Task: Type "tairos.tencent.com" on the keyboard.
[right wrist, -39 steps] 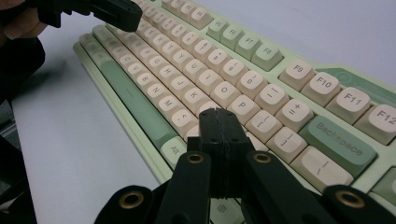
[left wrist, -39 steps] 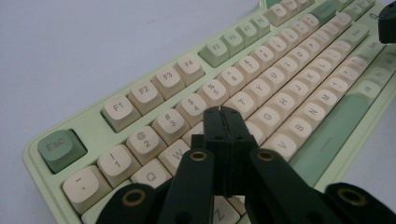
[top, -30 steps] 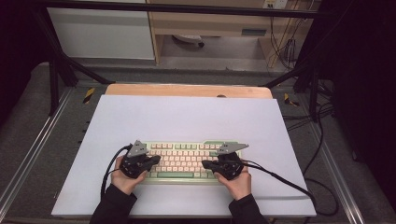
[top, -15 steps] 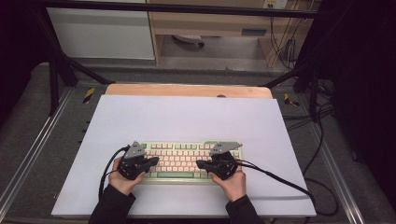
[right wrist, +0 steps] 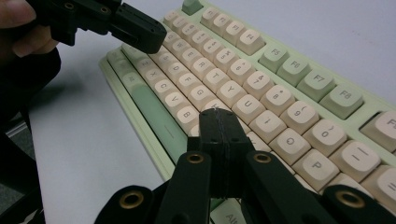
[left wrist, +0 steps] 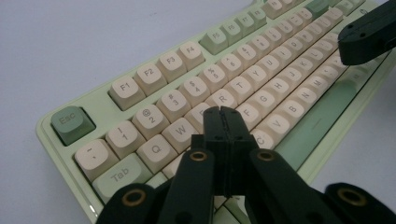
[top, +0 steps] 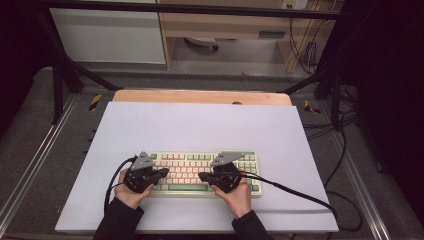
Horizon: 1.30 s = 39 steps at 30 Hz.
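In the high view, the left hand-held gripper (top: 161,173) sits at lower left of centre, jaws clenched on nothing, tips over the left end of the keyboard (top: 202,172). The green keyboard lies low in the middle of the frame on the white bench (top: 200,125). Right of it, the right hand-held gripper (top: 202,176), also clenched empty, points left over the keys.
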Available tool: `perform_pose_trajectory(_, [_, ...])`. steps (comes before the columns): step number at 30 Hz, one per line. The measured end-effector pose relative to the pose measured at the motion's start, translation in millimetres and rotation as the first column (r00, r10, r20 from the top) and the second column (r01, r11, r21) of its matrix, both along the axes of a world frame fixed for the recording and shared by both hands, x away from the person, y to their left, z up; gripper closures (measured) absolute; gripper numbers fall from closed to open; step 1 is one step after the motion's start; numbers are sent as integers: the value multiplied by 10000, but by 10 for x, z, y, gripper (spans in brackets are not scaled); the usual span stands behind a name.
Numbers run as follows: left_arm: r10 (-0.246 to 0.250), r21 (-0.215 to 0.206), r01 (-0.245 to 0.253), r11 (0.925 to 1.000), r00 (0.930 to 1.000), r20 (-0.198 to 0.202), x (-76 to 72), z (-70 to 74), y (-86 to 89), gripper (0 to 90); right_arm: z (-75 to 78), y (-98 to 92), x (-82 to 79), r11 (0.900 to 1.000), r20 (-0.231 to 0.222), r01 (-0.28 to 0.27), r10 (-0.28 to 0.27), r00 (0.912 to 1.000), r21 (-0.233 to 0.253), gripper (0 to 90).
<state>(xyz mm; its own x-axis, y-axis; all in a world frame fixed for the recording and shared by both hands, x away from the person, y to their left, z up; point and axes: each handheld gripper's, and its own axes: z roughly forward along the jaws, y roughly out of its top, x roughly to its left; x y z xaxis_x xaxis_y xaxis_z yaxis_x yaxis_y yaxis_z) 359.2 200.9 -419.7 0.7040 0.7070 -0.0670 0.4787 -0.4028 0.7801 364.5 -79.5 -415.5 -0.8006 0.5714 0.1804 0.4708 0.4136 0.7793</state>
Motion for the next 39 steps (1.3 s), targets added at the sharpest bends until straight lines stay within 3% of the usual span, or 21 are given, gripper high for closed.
perform_pose_trajectory(22, [-2,15,2,10000,10000,-29,4,-5,0,899,-128,235,49,9987,-186,-284,276,9994,-432,900])
perform_pose_trajectory(39, [-1,21,1,10000,10000,-29,4,-7,-3,899,-173,253,48,9972,-220,-414,401,9990,-618,900])
